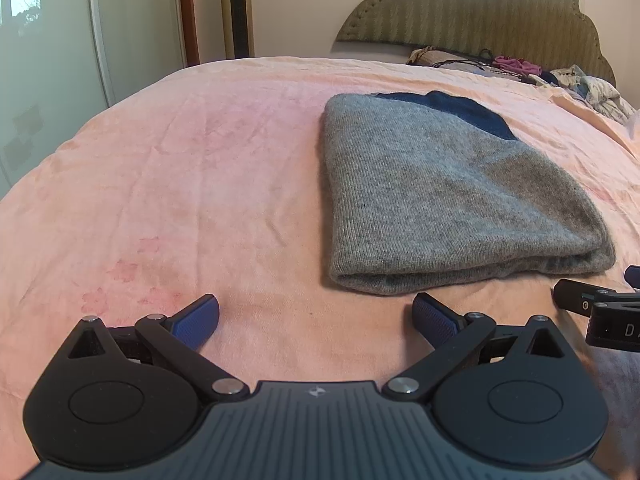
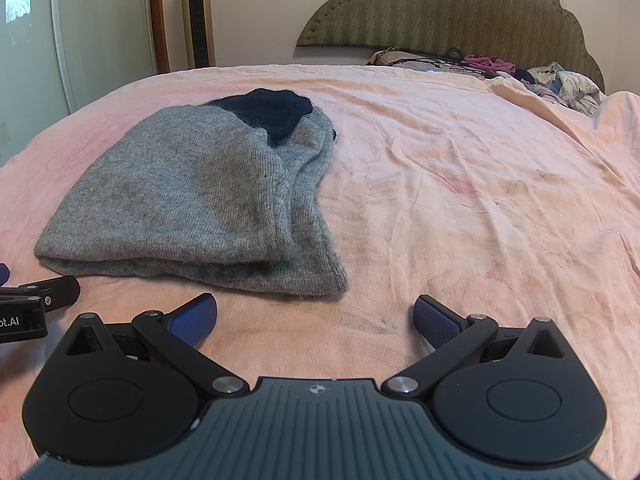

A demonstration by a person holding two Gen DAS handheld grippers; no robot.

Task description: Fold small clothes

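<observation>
A grey knit garment lies folded on the bed's pink sheet, its doubled fold edge toward the cameras and a dark blue part showing at its far end. The left tongs hover just short of the garment's near left corner, blue pads wide apart, holding nothing. The right tongs sit just short of the garment's near right corner, likewise spread and empty. Both stay clear of the garment. Beyond the garment, loose clothes are heaped against the padded headboard; a tower fan stands by the wall left of that.
</observation>
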